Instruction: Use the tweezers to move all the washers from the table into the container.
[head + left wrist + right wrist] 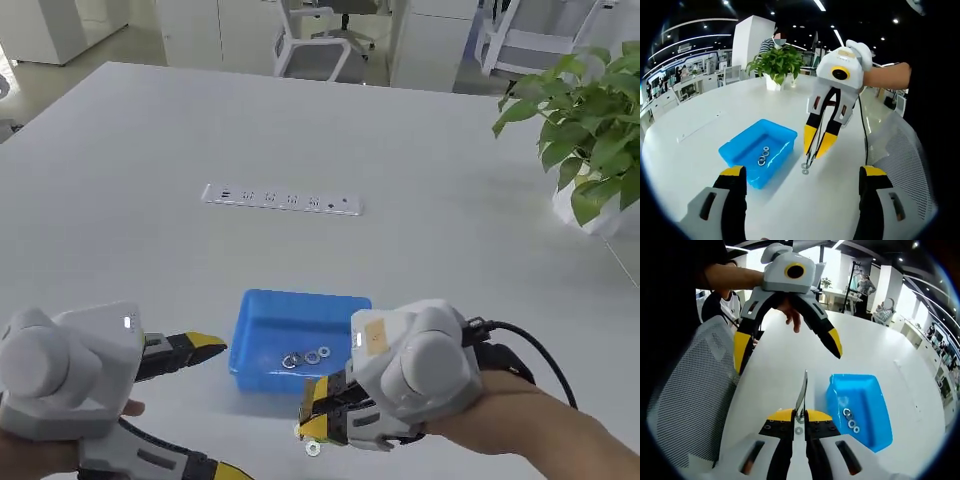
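A blue container (262,318) (742,145) (867,390) stands near the table's front edge, with three washers (306,357) (763,155) (850,420) lying in it. Just in front of it my right gripper (322,410) (819,142) (799,416) is shut on metal tweezers (801,391) (812,152). The tweezer tips point down at two loose washers (313,448) (805,168) on the table. My left gripper (215,410) (802,180) (785,350) hovers wide open to the left of the container, holding nothing.
A white power strip (282,199) lies mid-table. A potted plant (590,130) (777,62) stands at the table's right edge. A mesh office chair (905,150) (695,390) sits by the near edge, with more chairs beyond the far side.
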Available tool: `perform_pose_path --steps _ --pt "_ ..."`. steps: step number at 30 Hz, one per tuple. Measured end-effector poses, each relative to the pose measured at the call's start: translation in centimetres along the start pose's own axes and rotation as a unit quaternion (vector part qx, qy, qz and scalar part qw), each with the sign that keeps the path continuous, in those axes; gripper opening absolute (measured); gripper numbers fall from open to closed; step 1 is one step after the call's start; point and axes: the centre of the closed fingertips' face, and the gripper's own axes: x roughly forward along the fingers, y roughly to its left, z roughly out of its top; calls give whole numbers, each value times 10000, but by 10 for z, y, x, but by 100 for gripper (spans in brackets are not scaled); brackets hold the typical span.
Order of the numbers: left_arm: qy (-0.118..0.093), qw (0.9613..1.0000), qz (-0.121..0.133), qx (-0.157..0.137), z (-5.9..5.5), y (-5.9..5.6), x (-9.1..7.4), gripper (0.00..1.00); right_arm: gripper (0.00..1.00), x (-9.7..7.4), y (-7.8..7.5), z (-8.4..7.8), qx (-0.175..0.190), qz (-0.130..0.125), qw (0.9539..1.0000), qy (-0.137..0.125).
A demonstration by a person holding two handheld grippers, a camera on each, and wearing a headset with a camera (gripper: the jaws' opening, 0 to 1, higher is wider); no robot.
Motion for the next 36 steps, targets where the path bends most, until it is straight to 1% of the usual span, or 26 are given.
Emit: perform_pose_path --steps 10,18,27,36 --pt "-8 10000 26 -16 -1 1 -1 99 8 -19 -11 14 -96 -68 9999 -35" --pt "-7 9999 102 -51 -3 6 -5 99 8 -30 -22 22 -94 -91 9999 -104" --pt "-69 9998 148 -91 -2 9 -10 99 8 -36 -39 22 -125 -158 9998 -91" --pt "-44 9998 164 -141 -1 4 -13 99 8 -35 -60 16 -175 -266 9995 -59"
